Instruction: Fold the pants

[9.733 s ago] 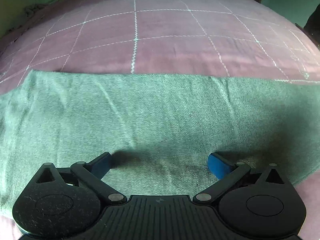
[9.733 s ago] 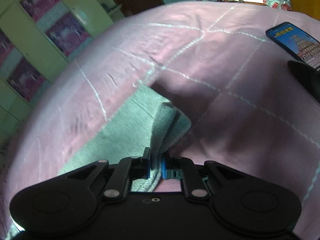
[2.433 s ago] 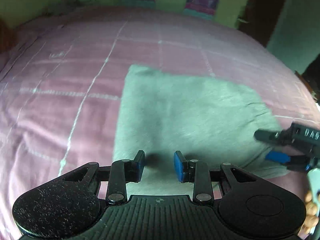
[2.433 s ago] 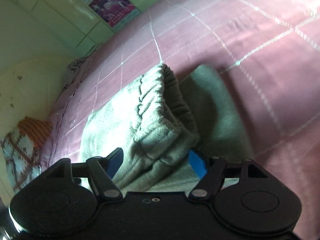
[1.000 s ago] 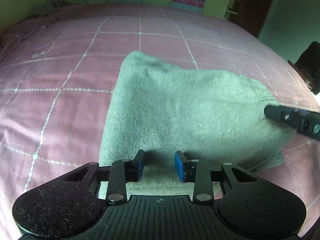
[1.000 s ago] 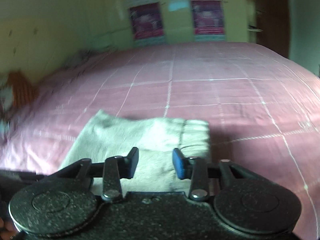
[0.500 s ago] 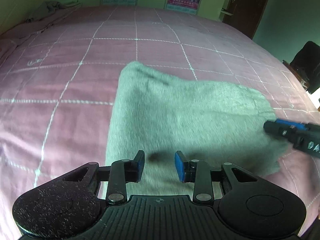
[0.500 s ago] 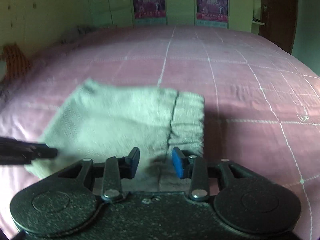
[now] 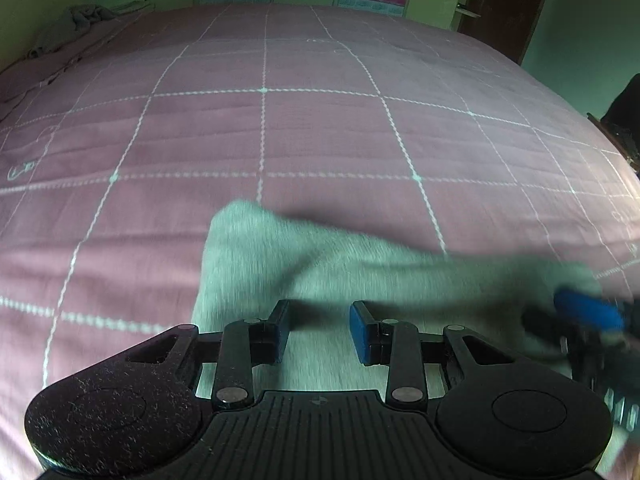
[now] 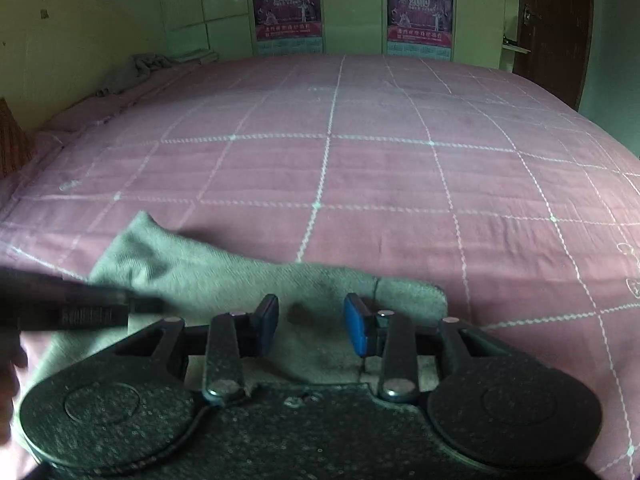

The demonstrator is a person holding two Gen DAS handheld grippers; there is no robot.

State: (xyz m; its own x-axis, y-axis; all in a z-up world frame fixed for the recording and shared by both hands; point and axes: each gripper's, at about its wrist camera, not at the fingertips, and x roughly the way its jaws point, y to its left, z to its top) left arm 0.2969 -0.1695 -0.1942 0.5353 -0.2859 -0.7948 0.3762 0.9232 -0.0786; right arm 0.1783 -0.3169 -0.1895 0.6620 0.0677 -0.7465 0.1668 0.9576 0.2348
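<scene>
A bedroom with pale green cupboard doors carrying two dark posters [image 10: 419, 4] frames a wide bed under a pink quilted bedspread [image 10: 360, 168] crossed by white stitched lines. The left gripper [image 9: 319, 330] hovers low with its blue-padded jaws parted and nothing between them, the cloth lying just under the gap. The right gripper [image 10: 311, 326] stands likewise, jaws apart and empty, and shows in the left view at 3 o'clock as a blurred blue tip. Directly beneath and ahead of both lie the grey-green pants [image 9: 360, 276], folded into a compact stack at the near edge of the bed; in the right view the ribbed waistband [image 10: 412, 294] sits at 1 o'clock of the jaws, while a loose corner [image 10: 140, 228] pokes up at 10 o'clock. The fabric looks like soft, thick knit: light, limp, with enough nap to grip well, though layers may slide over each other or sag if lifted by one edge. A sensible hold would pinch through all layers at the two near corners, or at the waistband, where the elastic gives firmer bulk. The fold seems largely done, so smoothing that raised corner may be what is left. Beyond the stack, from 10 to 2 o'clock, the bedspread runs open to the far wall, with only a crumpled cloth [image 10: 148, 64] at the far left edge, well apart, leaving ample room to move.
</scene>
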